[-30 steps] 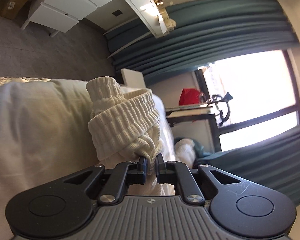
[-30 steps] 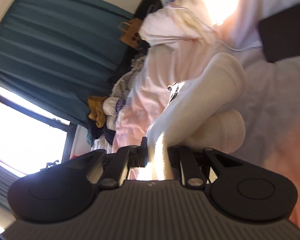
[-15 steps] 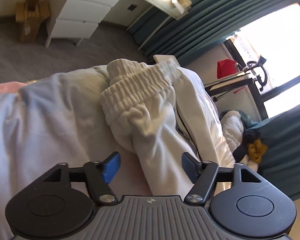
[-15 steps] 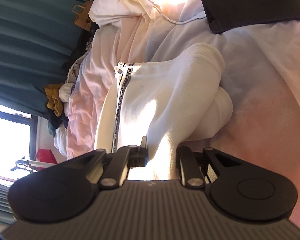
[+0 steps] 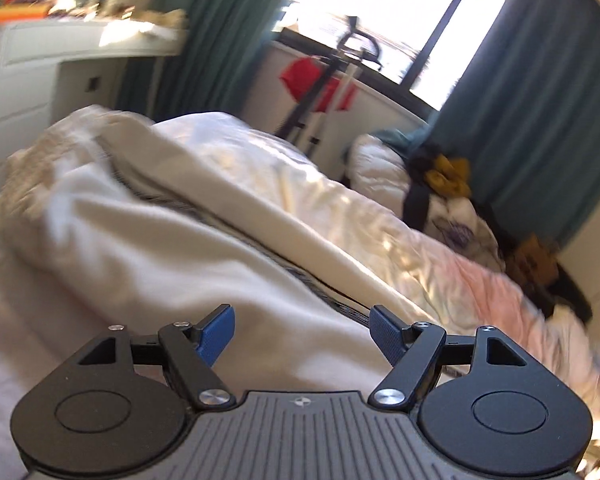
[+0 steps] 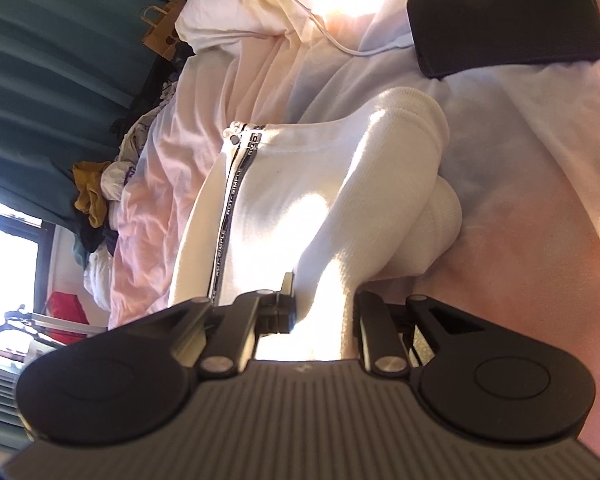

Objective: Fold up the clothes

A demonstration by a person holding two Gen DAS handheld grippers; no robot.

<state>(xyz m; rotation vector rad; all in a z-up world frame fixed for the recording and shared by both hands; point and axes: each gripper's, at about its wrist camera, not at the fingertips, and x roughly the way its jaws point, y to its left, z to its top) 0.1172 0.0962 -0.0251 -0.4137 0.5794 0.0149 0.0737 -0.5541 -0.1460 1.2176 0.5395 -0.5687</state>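
Note:
A cream zip jacket [image 5: 180, 240] lies on the bed, its dark printed zipper tape [image 6: 230, 216] running down the front. In the left wrist view my left gripper [image 5: 302, 330] hovers open just above the jacket's body, its blue pads [image 5: 220, 334] bare and apart. In the right wrist view my right gripper [image 6: 324, 308] is shut on a fold of the jacket's sleeve. That sleeve stretches forward to its ribbed cuff [image 6: 416, 120], which rests over the jacket. The left-hand end of the jacket is blurred in the left wrist view.
A black phone [image 6: 508, 20] with a white cable [image 6: 320, 28] lies on the pinkish bed cover [image 6: 540, 240] beyond the cuff. A heap of clothes [image 5: 448, 176] sits at the bed's far end by teal curtains [image 5: 540, 100]. White drawers [image 5: 20, 72] stand to the left.
My left gripper let go of the ribbed cuff, opened wide, rolled upright and drew back along the jacket. My right gripper sank a little, still closed on the sleeve.

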